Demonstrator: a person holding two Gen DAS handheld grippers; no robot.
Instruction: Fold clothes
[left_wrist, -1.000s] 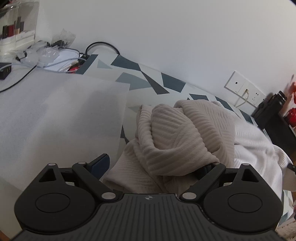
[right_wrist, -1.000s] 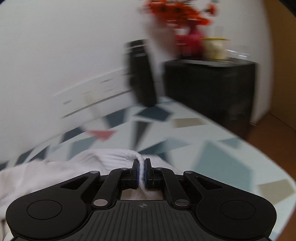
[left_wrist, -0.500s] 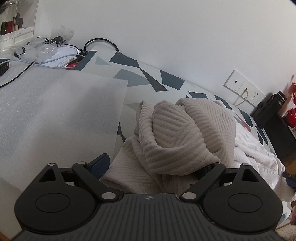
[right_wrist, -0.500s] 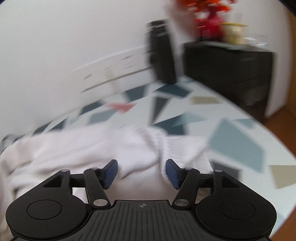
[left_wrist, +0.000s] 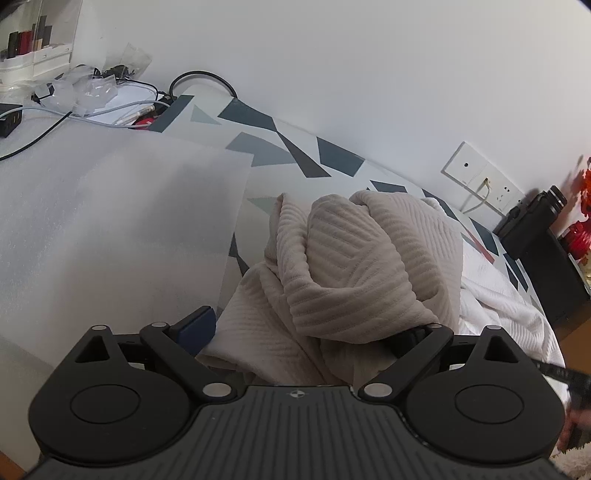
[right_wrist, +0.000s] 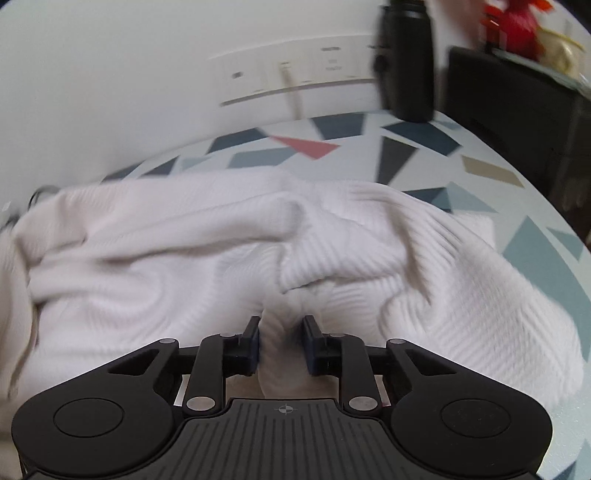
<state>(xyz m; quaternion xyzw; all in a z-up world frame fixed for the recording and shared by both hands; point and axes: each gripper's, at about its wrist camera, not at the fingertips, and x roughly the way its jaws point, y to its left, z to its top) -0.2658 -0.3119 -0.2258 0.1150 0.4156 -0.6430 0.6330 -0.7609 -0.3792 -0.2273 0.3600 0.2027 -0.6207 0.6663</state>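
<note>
A beige ribbed sweater lies bunched in a heap on the patterned counter, beside a white sweater. The left hand-held gripper is spread wide around the beige heap. The right hand-held gripper, level and low, is narrowed on a fold of the white sweater.

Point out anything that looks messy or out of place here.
The beige ribbed garment is heaped in a crumpled mound, not flat, and overlaps the white garment. Loose cables and plastic bags clutter the far table corner.
</note>
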